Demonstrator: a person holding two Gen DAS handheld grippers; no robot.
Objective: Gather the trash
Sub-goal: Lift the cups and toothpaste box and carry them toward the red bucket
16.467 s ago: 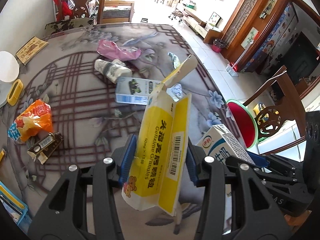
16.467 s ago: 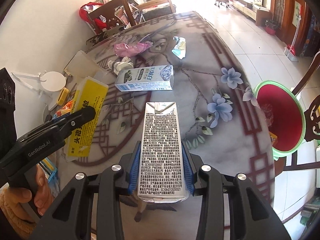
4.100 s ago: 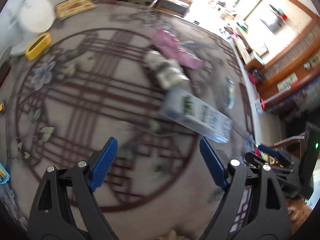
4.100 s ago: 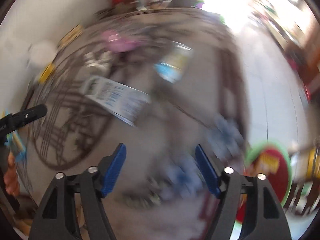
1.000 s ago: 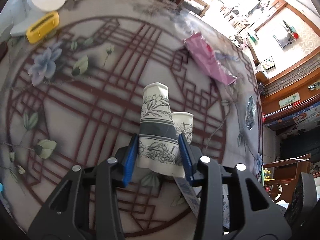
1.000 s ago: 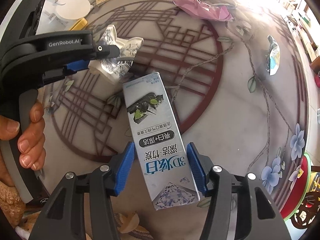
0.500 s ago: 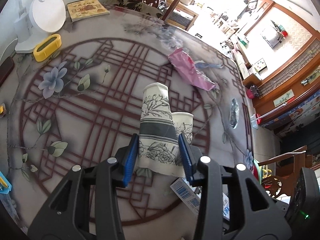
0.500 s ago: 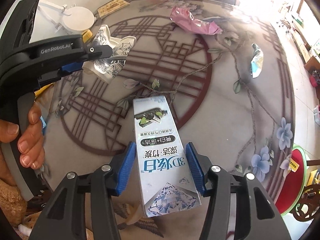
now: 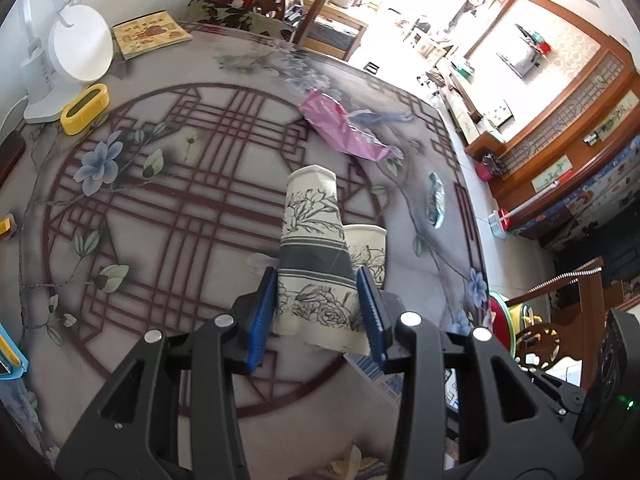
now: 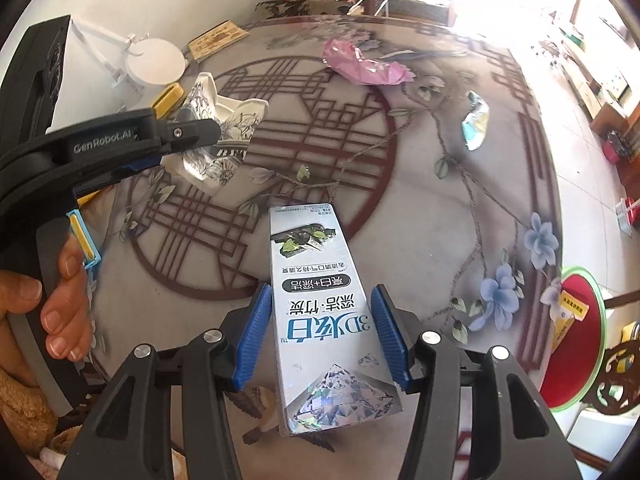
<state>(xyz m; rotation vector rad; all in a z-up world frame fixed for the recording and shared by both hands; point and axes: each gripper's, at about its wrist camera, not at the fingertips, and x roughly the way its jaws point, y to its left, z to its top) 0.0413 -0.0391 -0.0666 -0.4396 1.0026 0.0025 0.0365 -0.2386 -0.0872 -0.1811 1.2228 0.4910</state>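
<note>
My left gripper [image 9: 318,312] is shut on crushed white paper cups with black flower prints [image 9: 316,240] and holds them above the table. They also show in the right wrist view [image 10: 218,128]. My right gripper [image 10: 320,332] is shut on a long silver-blue toothpaste box [image 10: 320,308], held above the table's near edge. A pink plastic bag [image 9: 344,132] and a small foil wrapper [image 9: 436,200] lie on the far side of the table. The red bin with a green rim [image 10: 576,340] stands below the table's right edge.
A white round lamp [image 9: 80,48], a yellow holder [image 9: 84,108] and a booklet [image 9: 150,34] sit at the table's far left. A wooden chair [image 9: 288,8] stands behind the table. Another chair [image 10: 616,376] is by the bin.
Both grippers have lifted and drawn back toward the near edge with their loads still held. More of the table and the bin show in the views.
</note>
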